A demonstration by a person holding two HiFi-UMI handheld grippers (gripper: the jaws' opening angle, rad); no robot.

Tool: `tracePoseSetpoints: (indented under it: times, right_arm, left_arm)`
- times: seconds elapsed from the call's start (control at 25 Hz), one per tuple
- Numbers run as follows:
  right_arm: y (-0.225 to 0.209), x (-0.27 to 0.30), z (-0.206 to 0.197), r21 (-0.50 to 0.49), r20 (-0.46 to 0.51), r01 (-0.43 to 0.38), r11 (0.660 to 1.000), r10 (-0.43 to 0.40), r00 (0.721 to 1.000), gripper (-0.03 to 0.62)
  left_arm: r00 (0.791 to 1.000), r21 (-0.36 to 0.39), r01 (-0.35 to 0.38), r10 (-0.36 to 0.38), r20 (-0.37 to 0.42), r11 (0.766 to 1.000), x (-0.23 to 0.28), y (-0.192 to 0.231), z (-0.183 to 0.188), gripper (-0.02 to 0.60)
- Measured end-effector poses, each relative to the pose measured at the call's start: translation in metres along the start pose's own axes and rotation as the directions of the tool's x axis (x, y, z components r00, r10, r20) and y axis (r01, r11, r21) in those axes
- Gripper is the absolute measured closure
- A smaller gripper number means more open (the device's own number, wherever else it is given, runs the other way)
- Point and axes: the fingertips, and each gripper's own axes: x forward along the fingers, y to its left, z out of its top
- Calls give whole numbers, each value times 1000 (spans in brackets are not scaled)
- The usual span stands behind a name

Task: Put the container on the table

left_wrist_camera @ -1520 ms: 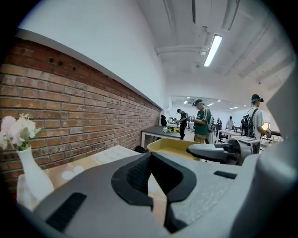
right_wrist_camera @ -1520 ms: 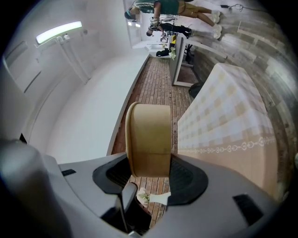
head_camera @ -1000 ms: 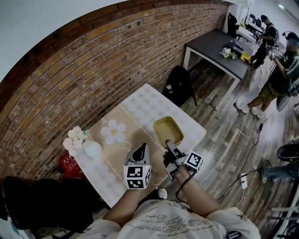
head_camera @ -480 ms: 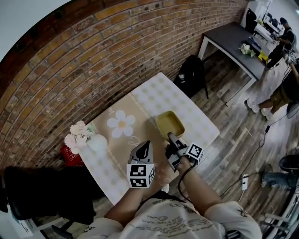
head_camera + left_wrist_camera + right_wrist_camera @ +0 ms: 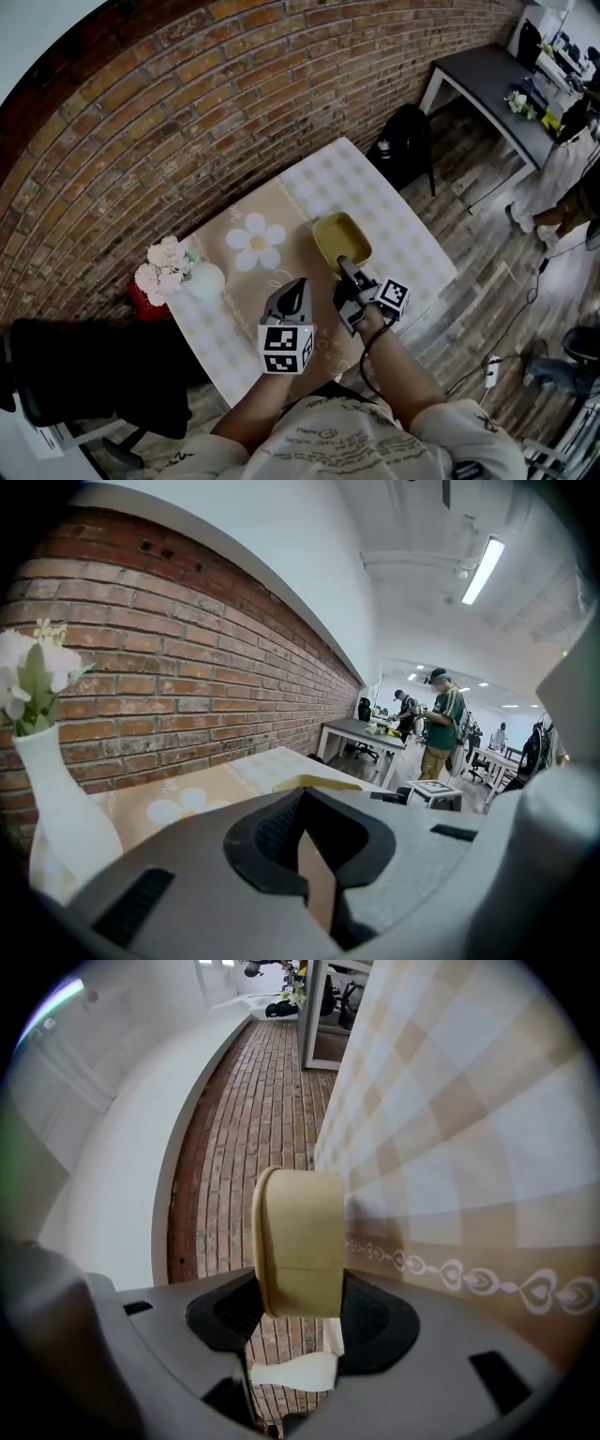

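Over table (image 5: 405,225) — container (image 5: 339,238) in right gripper (image 5: 344,266)

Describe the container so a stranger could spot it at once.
Start at the checked table against the brick wall. At its middle is a low, tan, open-topped rectangular container, its near rim in the right gripper's jaws. Its neighbour, a white vase of flowers, is round and taller.

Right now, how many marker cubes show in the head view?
2. One cube sits on the left tongs, by the near edge of the table; the other on the right tongs, which grip the container. None looks hidden.
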Motion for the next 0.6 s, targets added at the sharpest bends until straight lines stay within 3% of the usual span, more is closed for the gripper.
tracePoseSetpoints:
  times: [0.4, 0.6]
  right_arm:
    - [-17, -1, 0, 24, 0, 66, 998, -66, 998, 372]
    - [-26, -6, 1, -17, 2, 149, 989, -149, 989, 372]
  left_arm:
    - [1000, -6, -1, 1, -7, 1000, 5, -1, -4, 577]
    - [1000, -2, 7, -7, -7, 1000, 5, -6, -5, 577]
